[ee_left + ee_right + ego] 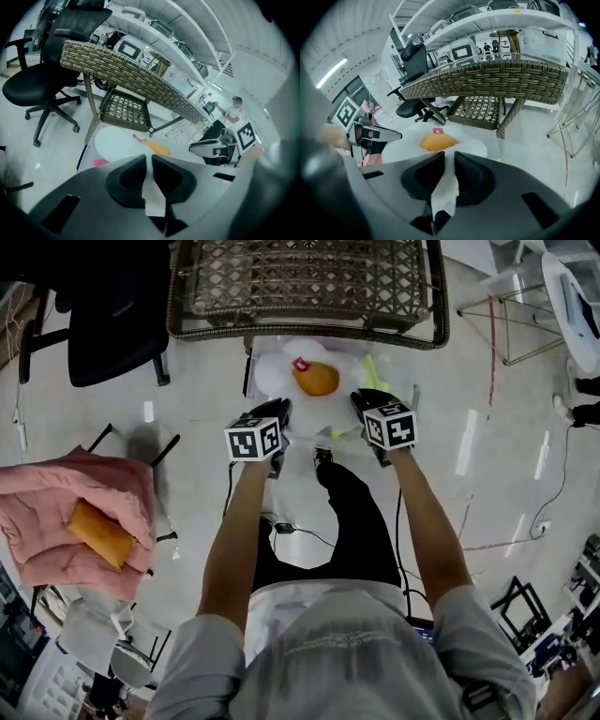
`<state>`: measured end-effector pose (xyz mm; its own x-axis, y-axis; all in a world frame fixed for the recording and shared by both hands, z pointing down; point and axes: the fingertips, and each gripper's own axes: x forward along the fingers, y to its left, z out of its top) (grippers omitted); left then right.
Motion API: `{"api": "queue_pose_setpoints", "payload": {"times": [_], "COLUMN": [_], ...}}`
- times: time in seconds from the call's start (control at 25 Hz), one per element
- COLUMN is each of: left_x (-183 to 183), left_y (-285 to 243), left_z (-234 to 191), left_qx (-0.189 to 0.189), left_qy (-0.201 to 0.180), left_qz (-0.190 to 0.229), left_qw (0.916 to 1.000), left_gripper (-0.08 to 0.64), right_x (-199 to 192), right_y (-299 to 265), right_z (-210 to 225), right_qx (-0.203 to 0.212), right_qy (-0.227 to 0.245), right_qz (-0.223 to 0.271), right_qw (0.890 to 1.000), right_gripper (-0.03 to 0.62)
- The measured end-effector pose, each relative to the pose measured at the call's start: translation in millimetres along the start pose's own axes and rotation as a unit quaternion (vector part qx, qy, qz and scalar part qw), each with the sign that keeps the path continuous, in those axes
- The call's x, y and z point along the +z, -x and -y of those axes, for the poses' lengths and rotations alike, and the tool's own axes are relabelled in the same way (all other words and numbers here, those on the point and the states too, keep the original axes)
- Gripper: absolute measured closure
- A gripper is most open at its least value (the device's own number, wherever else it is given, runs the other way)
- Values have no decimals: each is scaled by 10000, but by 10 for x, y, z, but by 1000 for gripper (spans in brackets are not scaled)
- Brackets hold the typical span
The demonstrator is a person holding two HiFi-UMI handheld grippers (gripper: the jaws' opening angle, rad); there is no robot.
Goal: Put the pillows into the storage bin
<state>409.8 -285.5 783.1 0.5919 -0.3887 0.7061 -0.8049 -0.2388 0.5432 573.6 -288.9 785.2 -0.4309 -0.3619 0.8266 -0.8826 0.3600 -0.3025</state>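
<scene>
Holding one fried-egg pillow (274, 373) with two grippers, I see the left gripper (278, 420) and right gripper (364, 407) each with jaws pinching a fold of its soft white edge. It spreads flat, widest from one pair of jaws to the other. Its single rounded orange yolk (317, 380) faces up, and one red tag (301, 364) lies beyond it. The storage bin (249, 371) rim shows beside the left jaws.

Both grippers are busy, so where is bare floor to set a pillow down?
Bare floor lies right of the egg pillow, beside the right gripper. More lies between the office chair and the left gripper. Crowded: cables by the person's leg, pink cushion at left.
</scene>
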Motion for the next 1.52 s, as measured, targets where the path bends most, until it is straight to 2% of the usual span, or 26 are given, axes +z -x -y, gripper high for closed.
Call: {"api": "queue_pose_setpoints", "payload": {"times": [0.08, 0.16, 0.2, 0.24, 0.36, 0.52, 0.64, 0.84, 0.92, 1.0, 1.2, 1.36, 1.52], "left_x": [14, 3, -7, -17, -43, -85, -38, 71, 129, 212, 258, -8, -552], "left_y": [-64, -108, -113, -104, -41, 116, 299, 887, 1220, 1602, 2815, 3842, 4895], "left_z": [-15, -43, -59, -75, -115, -151, -185, -344, -448, -590, -1125, -1597, -2124], "left_qx": [85, 146, 180, 229, 345, 419, 465, 594, 675, 813, 1455, 1921, 2385], "left_qy": [10, 81, 86, 57, 7, 146, 337, 634, 779, 987, 1314, 1511, 1908], "left_qz": [23, 11, -10, -39, -95, -54, 127, 543, 805, 1175, 2039, 2493, 2870], "left_qw": [10000, 9999, 9998, 9997, 9994, 9990, 9983, 9947, 9914, 9848, 9591, 9371, 9079], "left_gripper": [483, 391, 373, 371, 368, 368, 368, 371, 415, 433, 433, 433, 433], "right_x": [-3, -9, -9, -6, 4, 29, 147, 473, 640, 841, 1361, 1648, 1714], "right_y": [-12, 5, 23, 42, 91, 197, 268, 405, 450, 450, 353, 335, 242], "right_z": [100, 204, 241, 263, 278, 233, 122, -411, -716, -1038, -2111, -3244, -4495], "right_qx": [-132, -298, -348, -366, -344, -360, -316, -54, 120, 322, 879, 1318, 1776], "right_qy": [-8, -91, -157, -216, -243, -226, -138, 249, 499, 836, 1585, 2087, 2528], "right_qz": [40, 62, 66, 71, 78, 73, 92, 194, 291, 377, 501, 684, 741], "right_qw": [9999, 9995, 9992, 9991, 9991, 9991, 9994, 9995, 9983, 9953, 9822, 9666, 9482], "right_gripper": [498, 453, 421, 396, 394, 394, 394, 376, 360, 348, 337, 339, 341]}}
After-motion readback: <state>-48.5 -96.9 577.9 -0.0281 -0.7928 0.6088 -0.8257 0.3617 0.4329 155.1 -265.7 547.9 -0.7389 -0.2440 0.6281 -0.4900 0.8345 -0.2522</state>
